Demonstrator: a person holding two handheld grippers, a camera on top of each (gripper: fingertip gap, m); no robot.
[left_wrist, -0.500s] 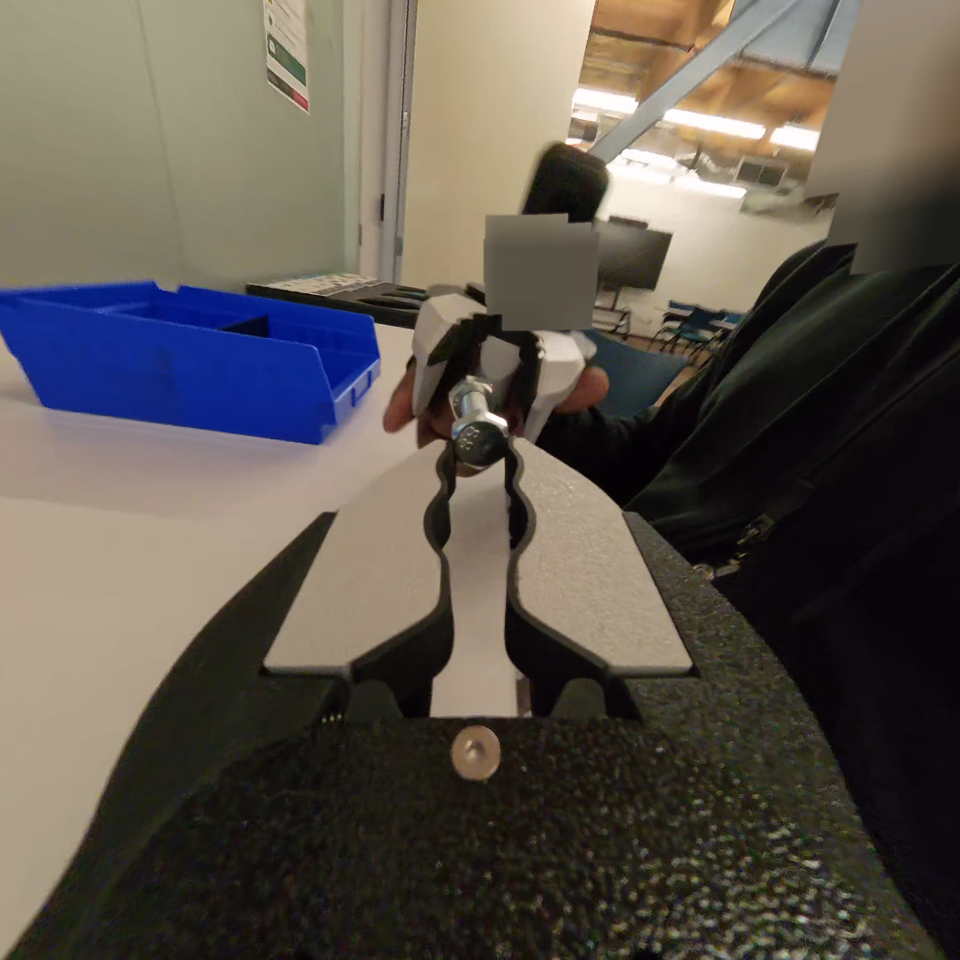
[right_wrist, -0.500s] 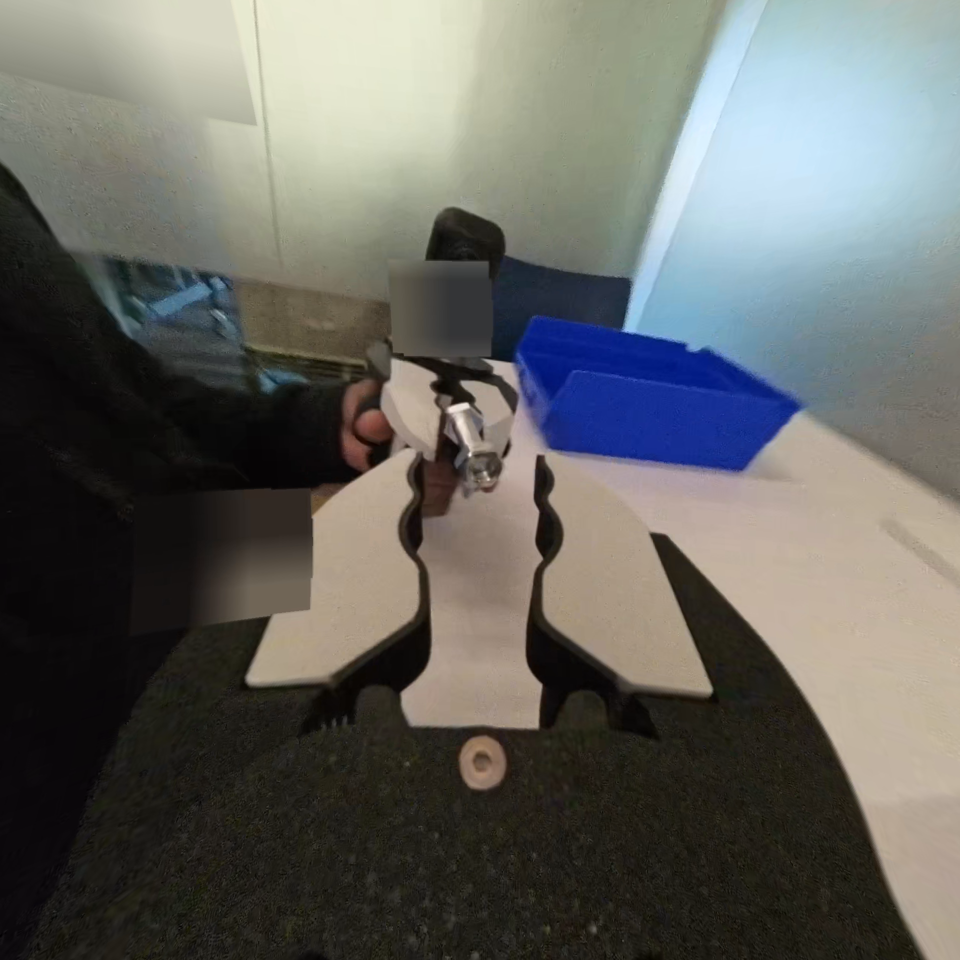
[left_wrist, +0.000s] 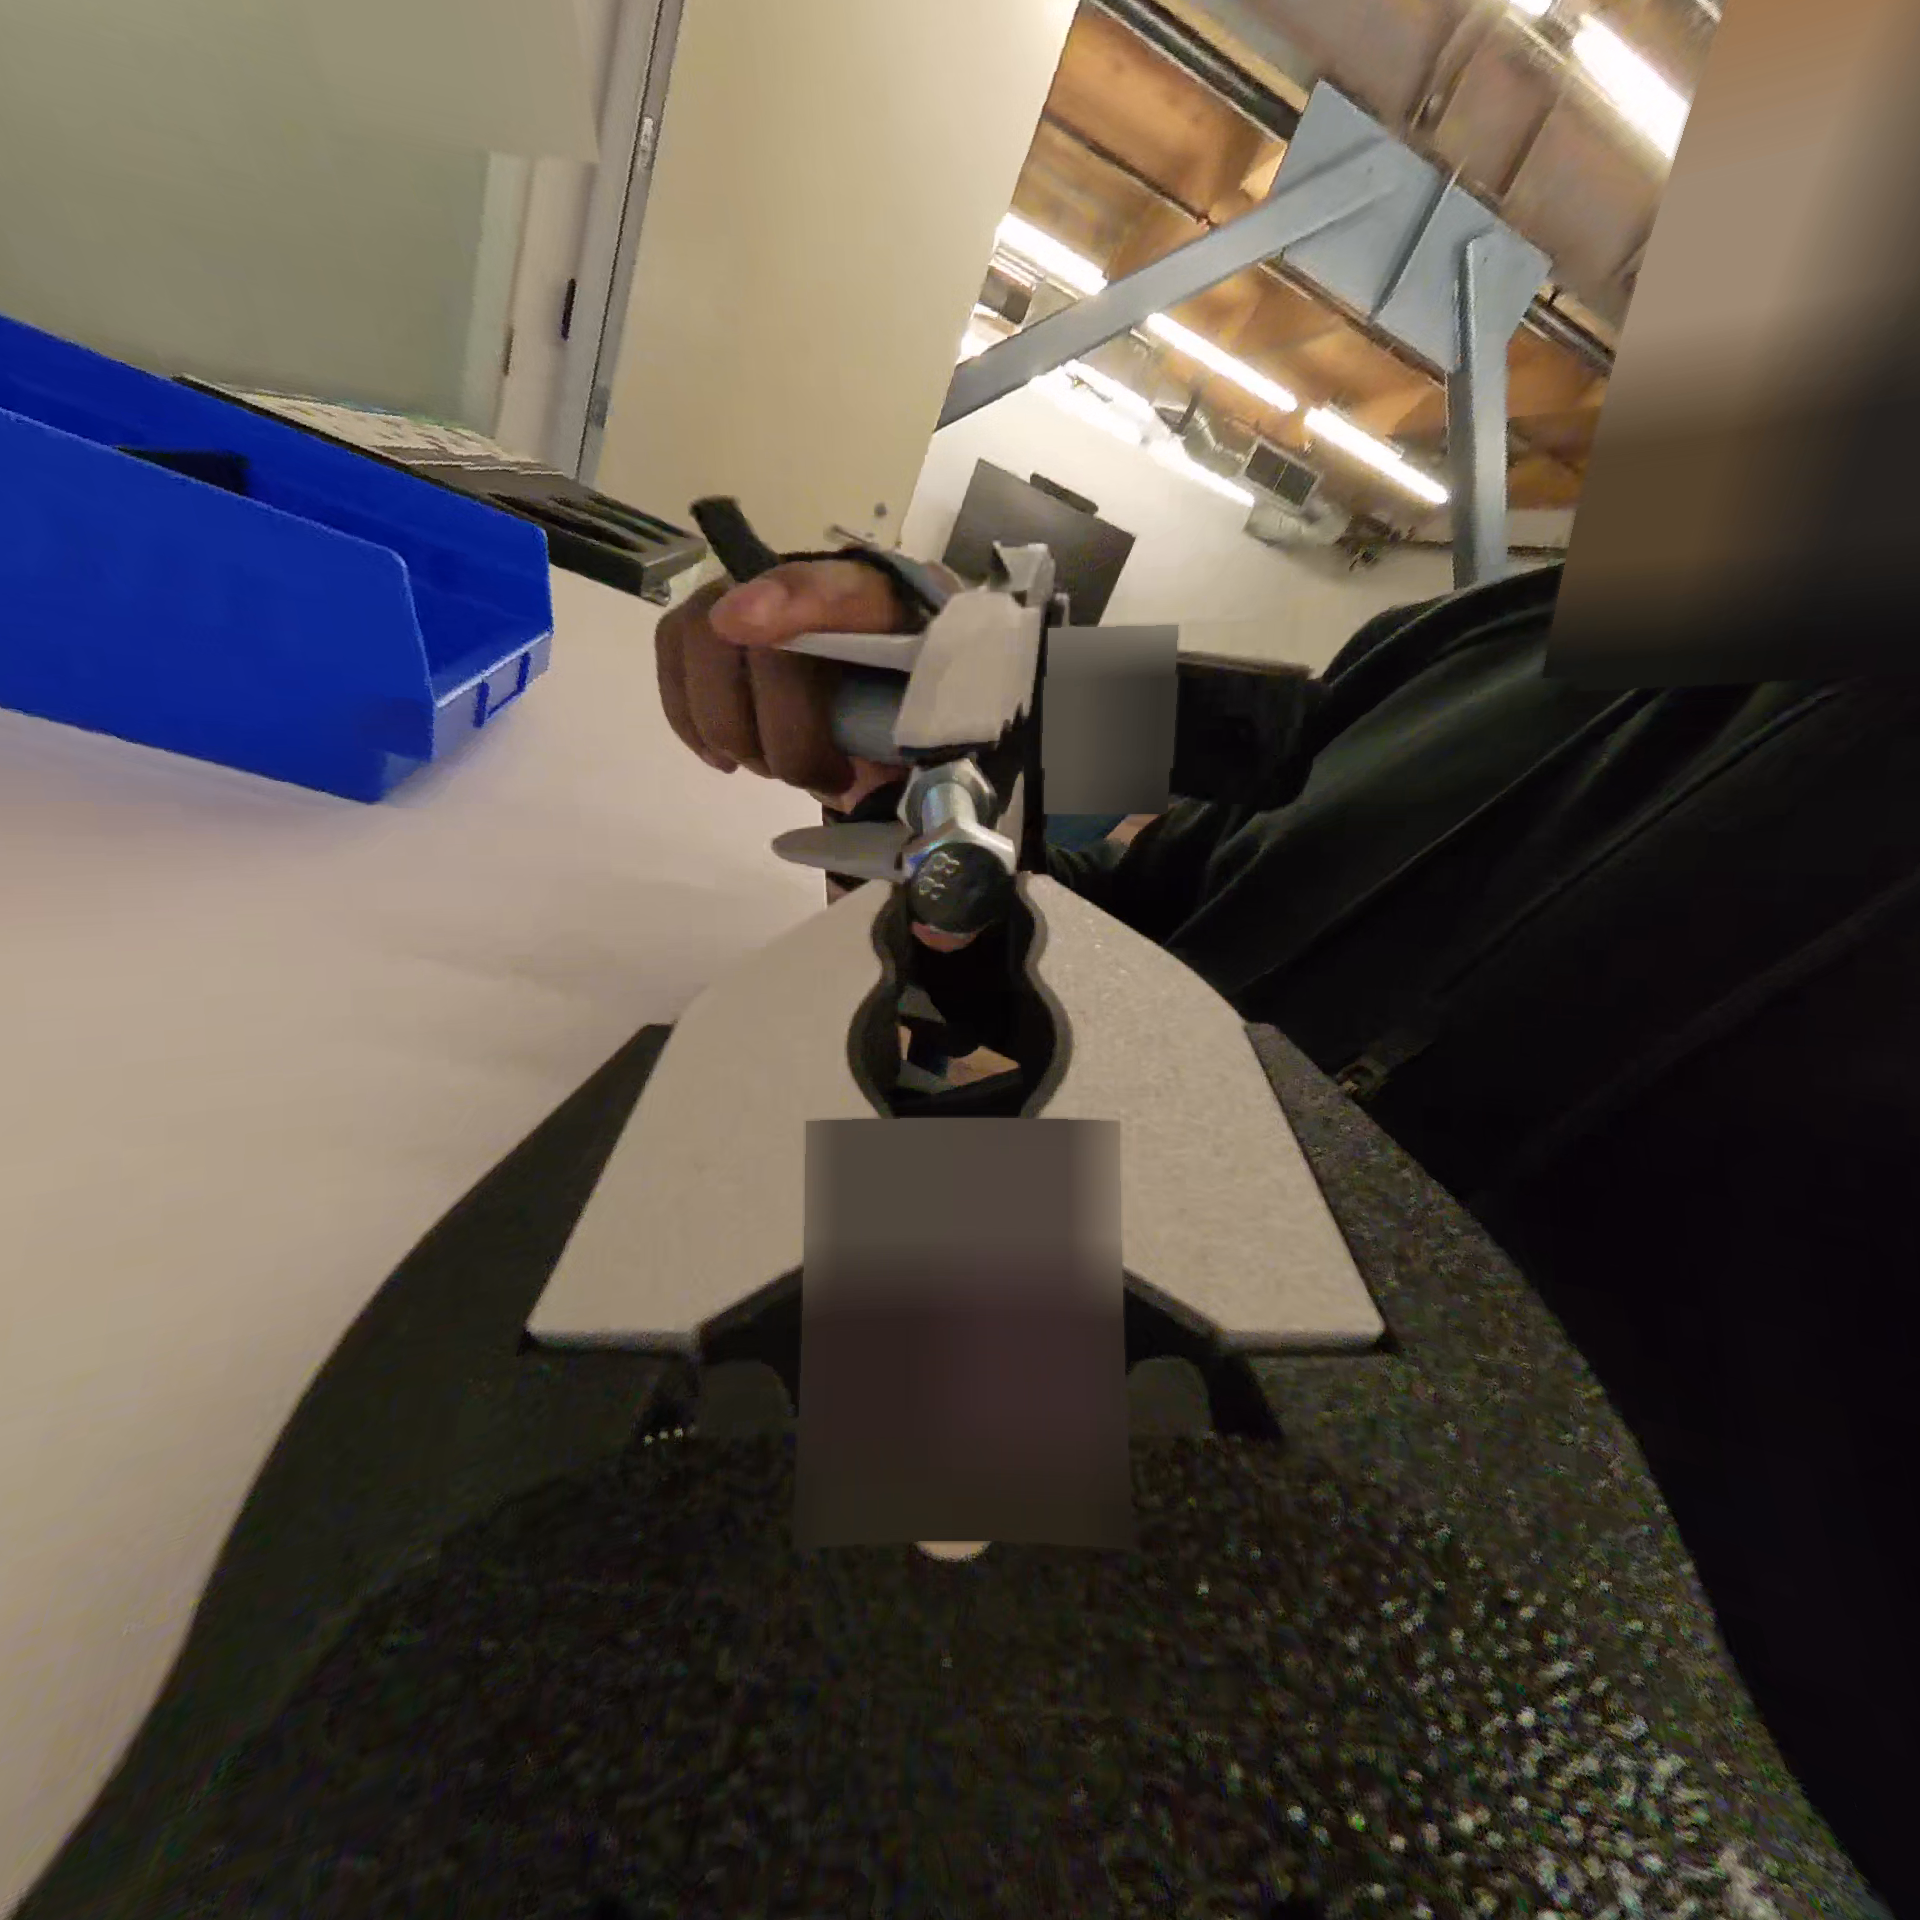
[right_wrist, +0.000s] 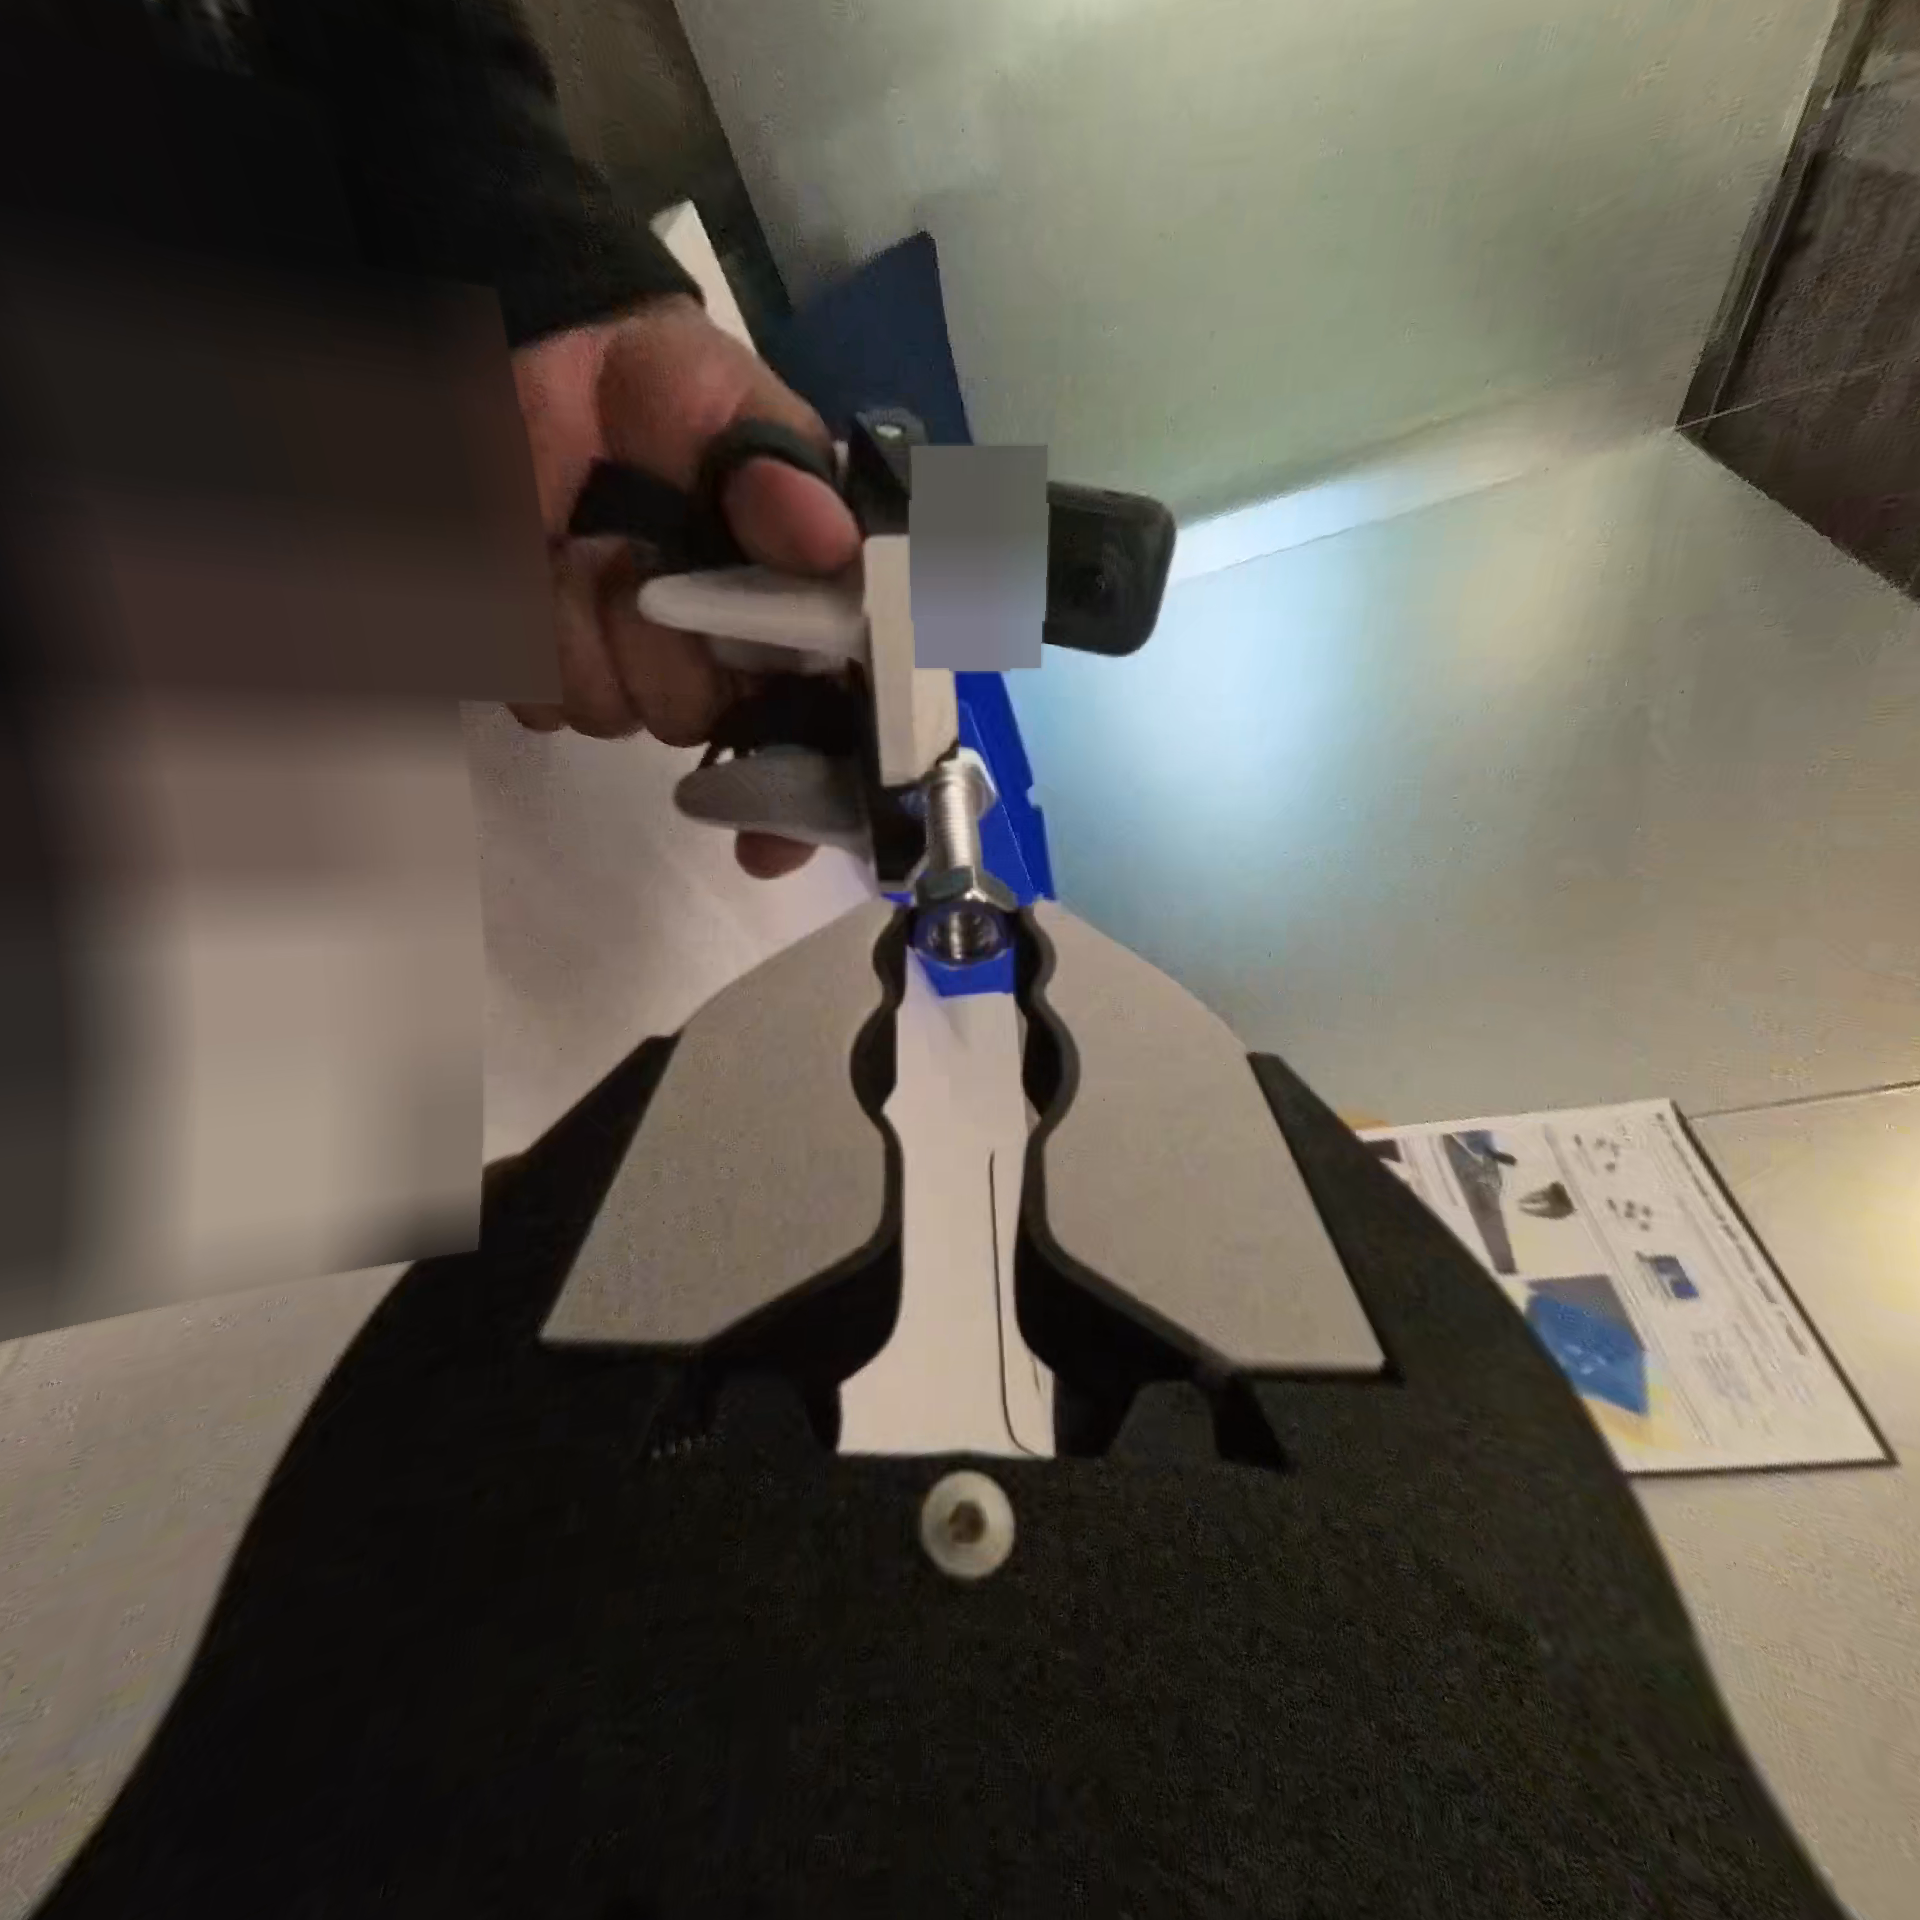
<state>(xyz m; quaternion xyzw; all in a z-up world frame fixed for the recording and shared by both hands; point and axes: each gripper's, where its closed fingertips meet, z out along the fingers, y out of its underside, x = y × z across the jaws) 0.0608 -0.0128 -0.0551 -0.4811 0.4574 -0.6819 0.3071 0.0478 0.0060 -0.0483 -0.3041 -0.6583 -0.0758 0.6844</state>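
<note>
We see a plain white worktop (left_wrist: 260, 987) in a pale-walled room, a blue plastic bin (left_wrist: 239, 613) standing on it at the left of the left wrist view with a black slotted tray (left_wrist: 582, 514) behind it. Past a doorway, the ceiling shows wooden beams, grey steel bracing (left_wrist: 1382, 239) and strip lights. In the right wrist view a printed sheet (right_wrist: 1652, 1288) lies flat on the worktop at the right.

Above the worktop, our two sets of tongs meet end to end. The left tongs (left_wrist: 958, 902) are clamped on the hex head of a silver bolt (left_wrist: 951, 831), whose shank runs away from that camera. The right tongs (right_wrist: 961, 935) are closed on a silver hex nut (right_wrist: 961, 930) threaded on the bolt's far end, both black pads pressing its sides. Each view also shows the other tool held in a hand (right_wrist: 665, 540), side on.

Blurred patches cover parts of both views, including the base of the left tongs. A person's dark sleeve (left_wrist: 1558, 883) fills the right of the left wrist view. The bin is cut off by the frame edge, and in the right wrist view it shows only as blue slivers behind the tool. What looks like a second nut rides the shank just past the tips.
</note>
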